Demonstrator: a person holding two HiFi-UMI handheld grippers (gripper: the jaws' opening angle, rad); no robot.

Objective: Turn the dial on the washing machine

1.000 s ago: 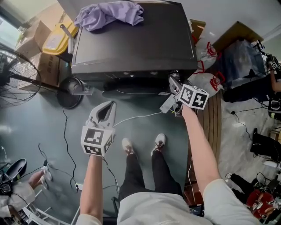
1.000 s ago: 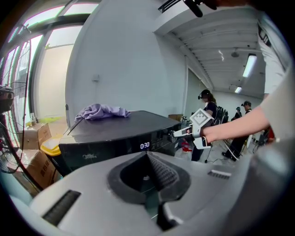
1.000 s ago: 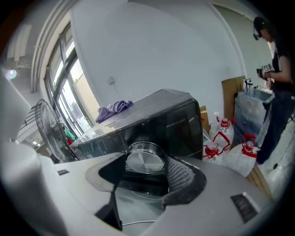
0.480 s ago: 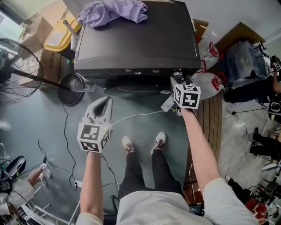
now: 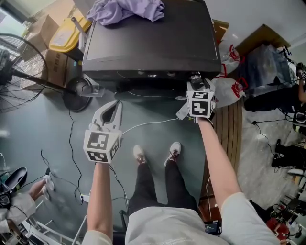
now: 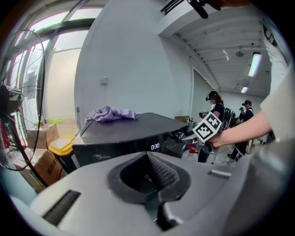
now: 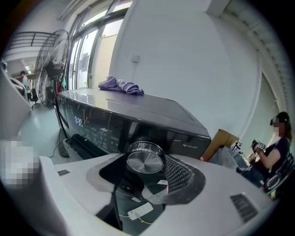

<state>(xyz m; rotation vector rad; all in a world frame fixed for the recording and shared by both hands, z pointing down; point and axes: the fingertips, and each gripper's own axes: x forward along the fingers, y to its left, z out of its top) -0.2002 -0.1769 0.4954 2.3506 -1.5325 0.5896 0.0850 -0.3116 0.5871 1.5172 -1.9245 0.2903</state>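
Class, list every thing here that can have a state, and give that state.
Right claw, shut on the dial.
Left claw, shut, empty, in mid-air.
Washing machine, powered on.
Display, lit, reading 0:30.
Purple cloth, crumpled on the machine's top.

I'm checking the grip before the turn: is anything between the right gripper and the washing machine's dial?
Nothing visible stands between them. The dial sits directly between the fingers of the right gripper, with only the washing machine and its dark panel behind it. The white tags hang lower, clear of the dial.
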